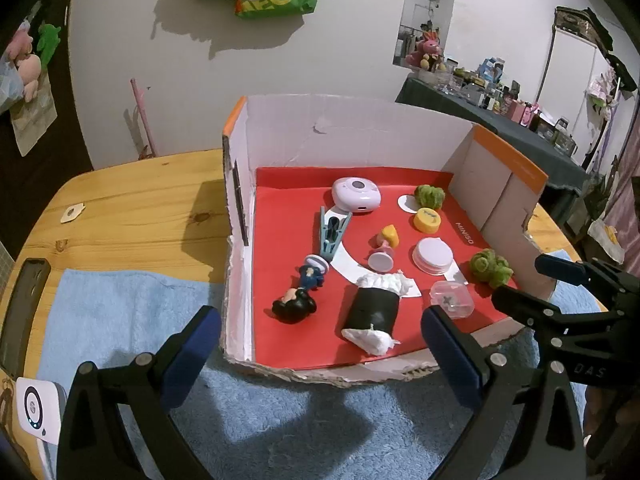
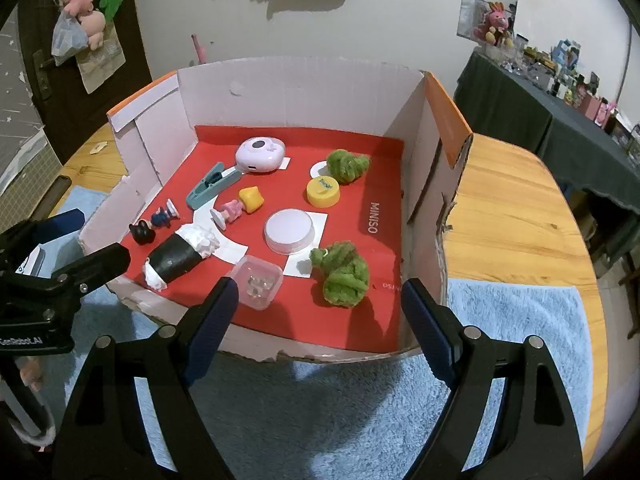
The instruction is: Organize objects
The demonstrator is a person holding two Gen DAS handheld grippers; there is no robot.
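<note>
A cardboard box (image 1: 356, 132) (image 2: 288, 92) with a red floor holds small objects: a black roll with white paper ends (image 1: 374, 312) (image 2: 178, 258), a clear plastic case (image 1: 452, 299) (image 2: 258, 282), two green fuzzy balls (image 1: 490, 266) (image 2: 344, 276), a white lid (image 1: 434, 254) (image 2: 289, 231), a yellow cap (image 1: 427, 220) (image 2: 323, 192), a lilac round device (image 1: 356, 195) (image 2: 260, 155), a teal clip (image 1: 332, 234) (image 2: 208, 188) and small figurines (image 1: 296, 304) (image 2: 142, 233). My left gripper (image 1: 320, 344) is open and empty before the box front. My right gripper (image 2: 320, 316) is open and empty there too.
The box stands on a blue towel (image 1: 280, 420) (image 2: 340, 408) on a wooden table (image 1: 132, 208) (image 2: 516, 208). A white device (image 1: 36, 408) and a dark phone (image 1: 24, 312) lie at the left. A cluttered dark table (image 1: 500, 120) stands behind.
</note>
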